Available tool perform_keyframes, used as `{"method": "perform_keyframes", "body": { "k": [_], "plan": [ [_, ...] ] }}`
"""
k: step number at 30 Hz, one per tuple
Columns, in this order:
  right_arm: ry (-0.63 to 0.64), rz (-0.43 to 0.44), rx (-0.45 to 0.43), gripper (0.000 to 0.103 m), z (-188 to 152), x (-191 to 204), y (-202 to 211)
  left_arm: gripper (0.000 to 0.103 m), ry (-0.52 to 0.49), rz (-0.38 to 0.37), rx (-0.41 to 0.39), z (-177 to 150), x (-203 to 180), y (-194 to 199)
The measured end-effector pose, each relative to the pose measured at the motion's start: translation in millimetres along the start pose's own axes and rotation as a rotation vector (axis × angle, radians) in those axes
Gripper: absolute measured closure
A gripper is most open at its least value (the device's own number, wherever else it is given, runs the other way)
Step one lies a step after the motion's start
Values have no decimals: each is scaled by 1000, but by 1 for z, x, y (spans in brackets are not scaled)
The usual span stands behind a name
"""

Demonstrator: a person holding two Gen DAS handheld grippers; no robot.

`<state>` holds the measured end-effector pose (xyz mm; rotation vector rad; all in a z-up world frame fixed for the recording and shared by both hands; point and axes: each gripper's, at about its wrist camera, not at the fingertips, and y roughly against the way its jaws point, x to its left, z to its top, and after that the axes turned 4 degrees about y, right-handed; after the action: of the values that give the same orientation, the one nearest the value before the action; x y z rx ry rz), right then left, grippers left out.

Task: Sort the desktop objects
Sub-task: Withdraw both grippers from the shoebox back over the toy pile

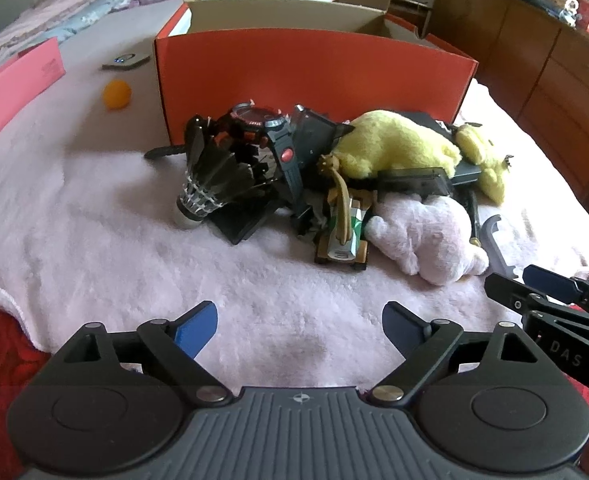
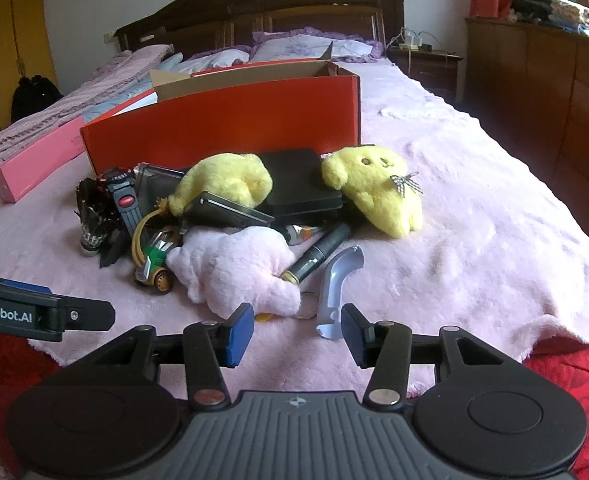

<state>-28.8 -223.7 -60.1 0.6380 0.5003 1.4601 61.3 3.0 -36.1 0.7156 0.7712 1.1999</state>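
Pile [image 1: 334,184] — beyond left gripper [image 1: 300,330]

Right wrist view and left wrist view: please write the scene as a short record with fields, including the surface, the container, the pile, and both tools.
surface: pink blanket on a bed
container: open orange box, behind the pile
pile: yellow plush, pink plush, toy car, shuttlecock, watch, black case
apart from pile: orange ball, left of the box
left tool: open, holds nothing
right tool: open, holds nothing; grey curved piece just ahead
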Motion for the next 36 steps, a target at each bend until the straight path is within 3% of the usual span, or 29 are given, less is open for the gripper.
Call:
{"method": "perform_keyframes", "body": {
  "k": [36],
  "plan": [
    [-75,-66,3,56,9,-20,-23,8,-12,84,-15,28,-15,-28]
  ]
}}
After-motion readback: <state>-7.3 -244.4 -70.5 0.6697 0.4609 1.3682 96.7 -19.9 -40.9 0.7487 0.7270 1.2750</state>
